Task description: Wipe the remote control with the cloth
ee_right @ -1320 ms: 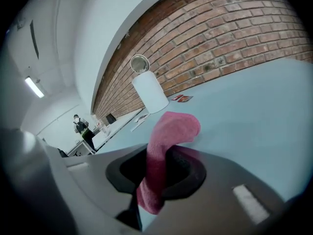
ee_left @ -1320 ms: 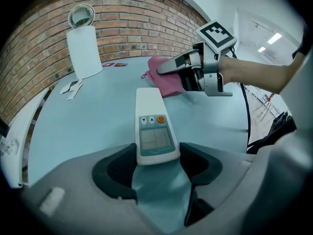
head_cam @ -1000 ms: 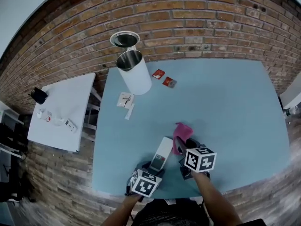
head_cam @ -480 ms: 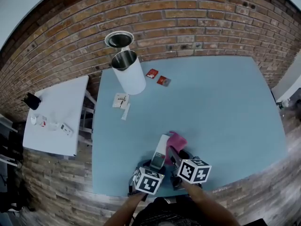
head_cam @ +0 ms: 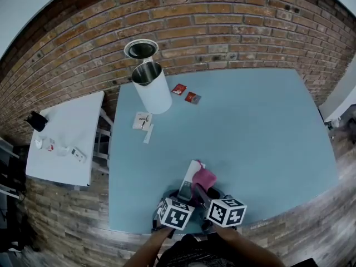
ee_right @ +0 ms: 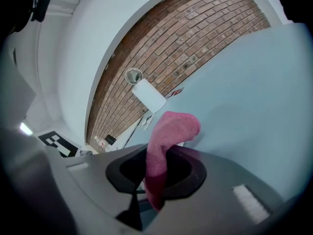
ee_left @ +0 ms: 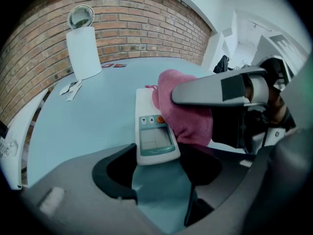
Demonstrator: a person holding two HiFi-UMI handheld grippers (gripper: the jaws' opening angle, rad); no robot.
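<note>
A white remote control [head_cam: 191,181] with a small screen lies on the blue table [head_cam: 250,127], its near end between the jaws of my left gripper [head_cam: 183,194]. In the left gripper view both pads sit against the sides of the remote control [ee_left: 154,126], so the left gripper [ee_left: 156,155] is shut on it. My right gripper [head_cam: 201,191] is shut on a pink cloth [head_cam: 204,178]. The cloth [ee_left: 188,119] lies over the remote's right edge, under a right fingertip [ee_left: 210,92]. In the right gripper view the cloth [ee_right: 171,131] sticks up from between the jaws of the right gripper [ee_right: 156,168].
A white cylindrical bin [head_cam: 153,88] stands at the table's far left, its round lid [head_cam: 141,49] behind it. Two red packets [head_cam: 186,93] and white paper slips [head_cam: 143,121] lie near it. A white side table [head_cam: 67,138] with small items stands left. A brick wall runs behind.
My right gripper has drawn the pink cloth left and nearer, from beside the remote onto its right edge. The left gripper has stayed on the remote's near end.
</note>
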